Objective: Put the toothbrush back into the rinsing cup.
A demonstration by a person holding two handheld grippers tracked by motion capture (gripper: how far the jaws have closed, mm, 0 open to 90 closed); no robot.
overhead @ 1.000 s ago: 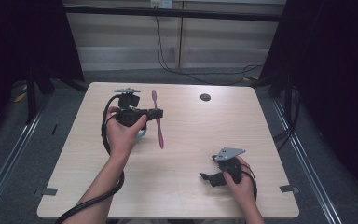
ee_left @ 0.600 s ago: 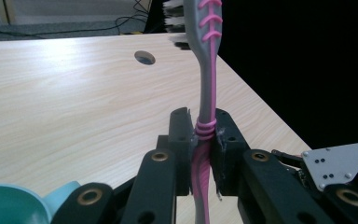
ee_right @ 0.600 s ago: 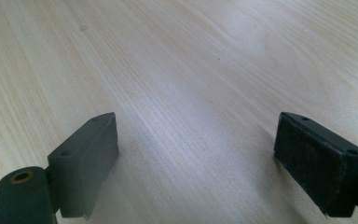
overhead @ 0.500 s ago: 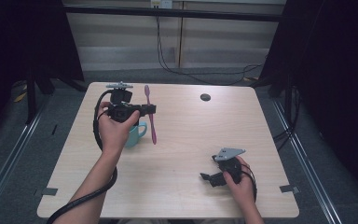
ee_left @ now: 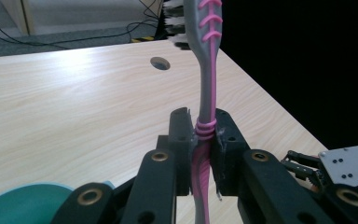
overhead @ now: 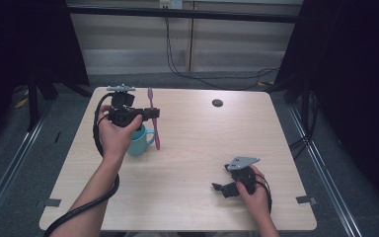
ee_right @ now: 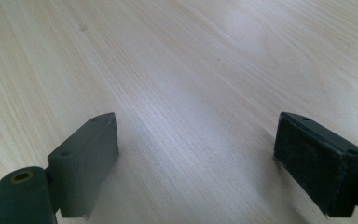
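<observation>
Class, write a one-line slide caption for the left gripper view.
Left gripper clamps a pink-and-grey toothbrush upright above the wooden table.

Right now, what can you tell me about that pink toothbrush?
The toothbrush looks like plastic, grey with pink stripes and ribs along the handle. The left gripper is shut on its handle, jaws pressing both sides. It stands roughly upright, bristle head at the top, held above the wooden table beside a teal mug.

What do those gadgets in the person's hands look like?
Both are black, hand-held tools. The left gripper trails a thick black cable looping under the bare forearm and has brass-ringed pivot holes on its linkage. The right gripper carries a grey three-cornered plate with small holes; its fingers are flat dark rectangular blocks. No sleeves show.
</observation>
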